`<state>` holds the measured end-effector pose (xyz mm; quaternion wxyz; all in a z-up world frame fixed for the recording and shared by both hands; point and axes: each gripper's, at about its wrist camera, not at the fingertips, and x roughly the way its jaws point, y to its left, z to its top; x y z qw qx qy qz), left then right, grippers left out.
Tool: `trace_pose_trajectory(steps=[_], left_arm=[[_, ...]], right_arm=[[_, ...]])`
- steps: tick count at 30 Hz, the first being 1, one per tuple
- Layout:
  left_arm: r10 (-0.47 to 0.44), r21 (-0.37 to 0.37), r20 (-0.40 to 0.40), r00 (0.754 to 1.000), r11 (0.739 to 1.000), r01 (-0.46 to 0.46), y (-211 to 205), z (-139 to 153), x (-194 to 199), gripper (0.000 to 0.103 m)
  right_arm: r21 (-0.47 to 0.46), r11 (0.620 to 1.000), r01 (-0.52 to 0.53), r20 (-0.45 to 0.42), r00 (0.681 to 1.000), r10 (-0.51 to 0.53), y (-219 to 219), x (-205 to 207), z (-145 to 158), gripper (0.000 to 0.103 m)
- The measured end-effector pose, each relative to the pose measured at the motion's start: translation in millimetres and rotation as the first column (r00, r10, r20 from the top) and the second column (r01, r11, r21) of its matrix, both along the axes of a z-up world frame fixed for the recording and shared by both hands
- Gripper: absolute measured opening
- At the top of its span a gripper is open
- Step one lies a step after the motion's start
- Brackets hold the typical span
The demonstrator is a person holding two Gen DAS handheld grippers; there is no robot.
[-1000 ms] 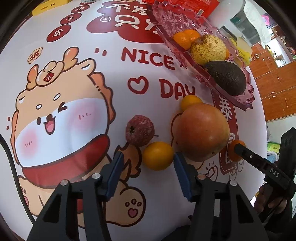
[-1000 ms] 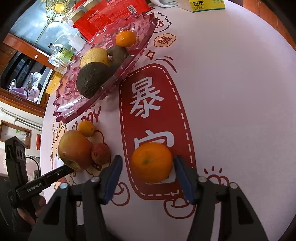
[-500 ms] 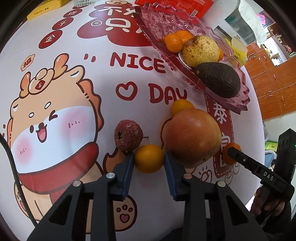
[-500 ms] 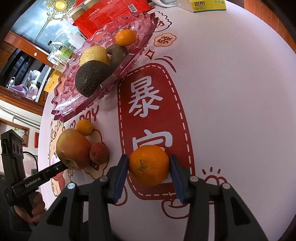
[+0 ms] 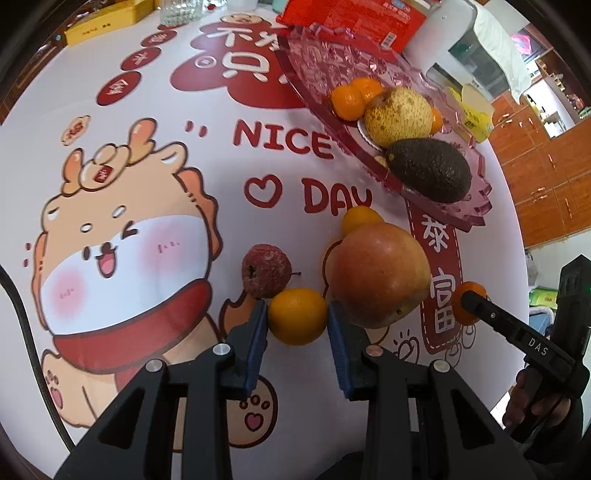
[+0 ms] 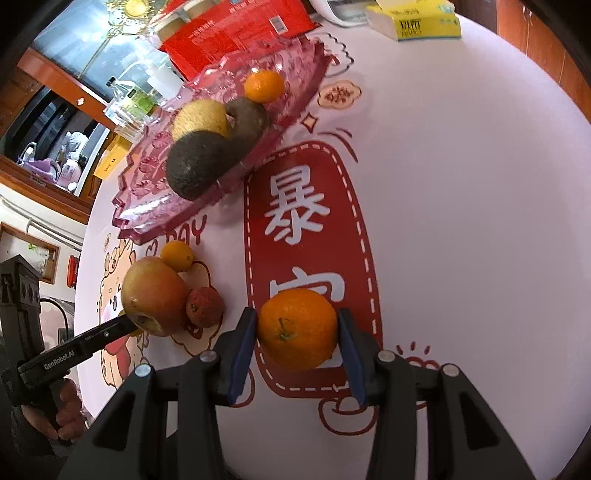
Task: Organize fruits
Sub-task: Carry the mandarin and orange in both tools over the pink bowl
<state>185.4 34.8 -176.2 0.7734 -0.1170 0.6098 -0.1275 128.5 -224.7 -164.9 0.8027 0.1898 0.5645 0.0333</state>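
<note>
My left gripper (image 5: 296,317) is shut on a small orange (image 5: 297,316) on the table. A red lychee-like fruit (image 5: 266,270) and a big red-yellow apple (image 5: 380,274) lie right beside it, with another small orange (image 5: 360,218) behind the apple. My right gripper (image 6: 297,329) is shut on a larger orange (image 6: 296,328) on the red patch of the tablecloth. The pink glass tray (image 5: 310,70) holds an avocado (image 5: 430,170), a pear (image 5: 399,116) and small oranges (image 5: 347,101). It also shows in the right wrist view (image 6: 147,206).
A red packet (image 5: 354,18) lies behind the tray. A yellow box (image 5: 103,26) and a glass (image 5: 175,11) stand at the far left edge. A yellow tissue pack (image 6: 417,18) lies at the far right. The other gripper shows in each view (image 5: 517,336).
Both grippers have closed from open onto their oranges. The left gripper has moved forward around the small orange.
</note>
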Motion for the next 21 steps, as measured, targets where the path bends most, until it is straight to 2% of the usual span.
trace_pose_trajectory(steps=[8, 21], left_arm=[[0.056, 0.002, 0.058, 0.997, 0.998, -0.056, 15, 32, -4, 0.031], [0.054, 0.008, 0.197, 0.979, 0.998, -0.057, 12, 96, 19, 0.031]], right_arm=[[-0.030, 1.000, -0.007, 0.089, 0.996, 0.009, -13, 3, 34, 0.044], [-0.104, 0.992, -0.071, 0.227, 0.969, 0.093, -22, 32, 91, 0.044]])
